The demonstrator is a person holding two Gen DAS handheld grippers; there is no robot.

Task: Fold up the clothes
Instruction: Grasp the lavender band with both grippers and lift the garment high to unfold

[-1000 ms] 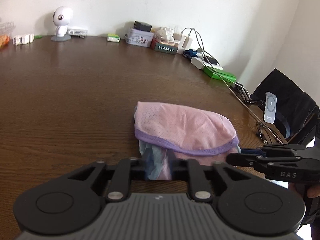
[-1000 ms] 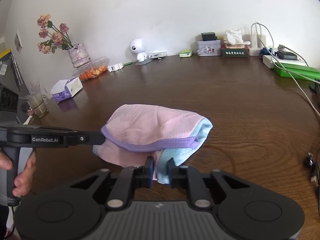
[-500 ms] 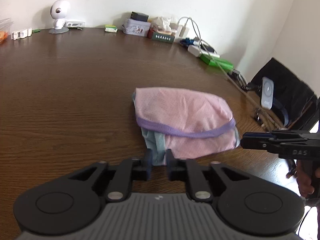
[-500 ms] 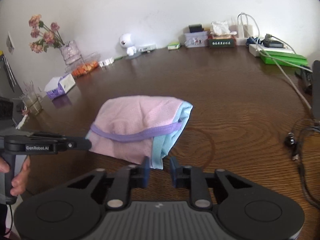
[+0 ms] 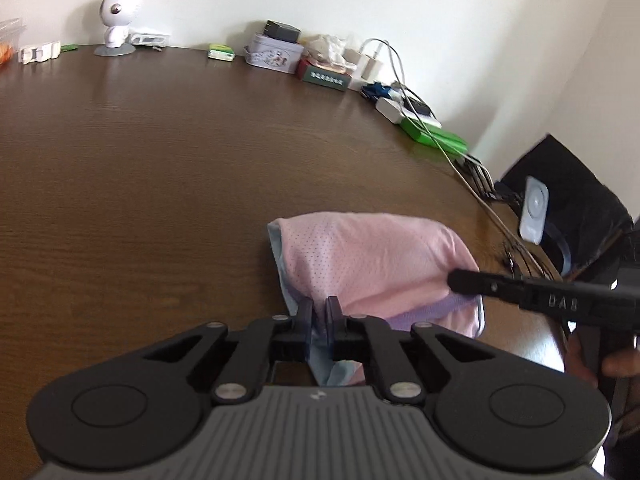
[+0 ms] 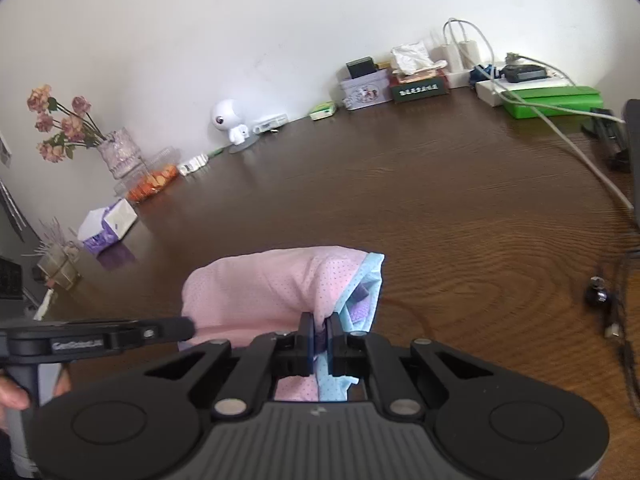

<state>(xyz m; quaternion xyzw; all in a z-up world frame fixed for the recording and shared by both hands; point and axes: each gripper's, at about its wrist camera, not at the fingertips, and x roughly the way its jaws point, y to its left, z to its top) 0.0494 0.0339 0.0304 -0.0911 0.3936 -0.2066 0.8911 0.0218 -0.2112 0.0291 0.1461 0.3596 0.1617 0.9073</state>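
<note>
Cloth lies ahead of you: left gripper (image 5: 319, 312) and right gripper (image 6: 319, 326) each pinch the pink garment's (image 5: 372, 256) near edge.

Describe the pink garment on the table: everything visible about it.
The pink garment is thin mesh dotted with tiny holes, edged in light blue, with a purple band. It lies bunched on the brown wooden table. The left gripper is closing on its near edge; the right gripper is shut on its blue-edged corner.
</note>
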